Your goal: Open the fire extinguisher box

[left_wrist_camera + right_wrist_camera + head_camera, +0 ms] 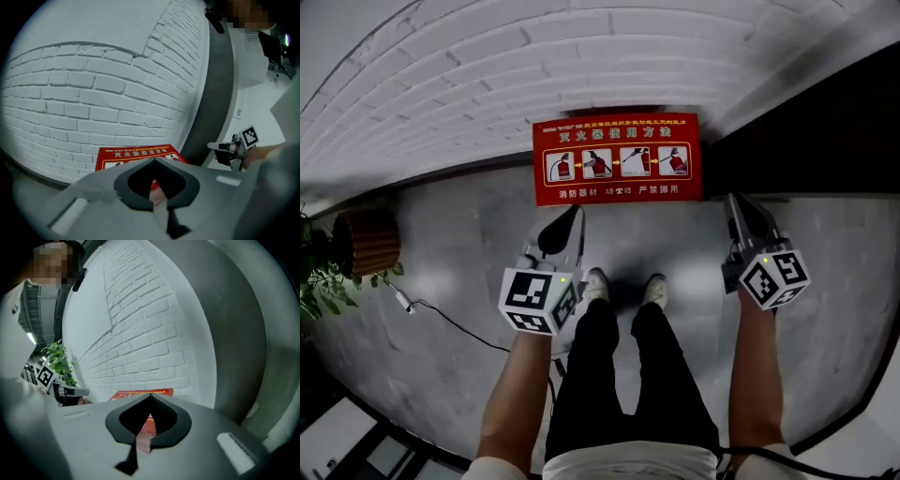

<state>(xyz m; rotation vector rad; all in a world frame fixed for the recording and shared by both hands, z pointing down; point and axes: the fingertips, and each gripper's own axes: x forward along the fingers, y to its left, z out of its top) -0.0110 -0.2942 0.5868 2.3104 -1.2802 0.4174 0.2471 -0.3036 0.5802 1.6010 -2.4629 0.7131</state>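
"灭火器使用方法" on red box lid [617,157]

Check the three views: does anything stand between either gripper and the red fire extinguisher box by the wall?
Nothing visible does. Only bare grey floor separates the left gripper and the right gripper from the fire extinguisher box. The person's shoes stand behind the jaw tips, not in the path.

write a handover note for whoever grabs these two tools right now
fire extinguisher box: red, on the floor against the white brick wall, straight ahead of the person's feet; looks closed.
left tool: shut, empty, in the air just short of the box's left part.
right tool: shut, empty, in the air just off the box's right end.
done: nothing on the box yet.
left: reach the lid, get hold of it, swing it open.
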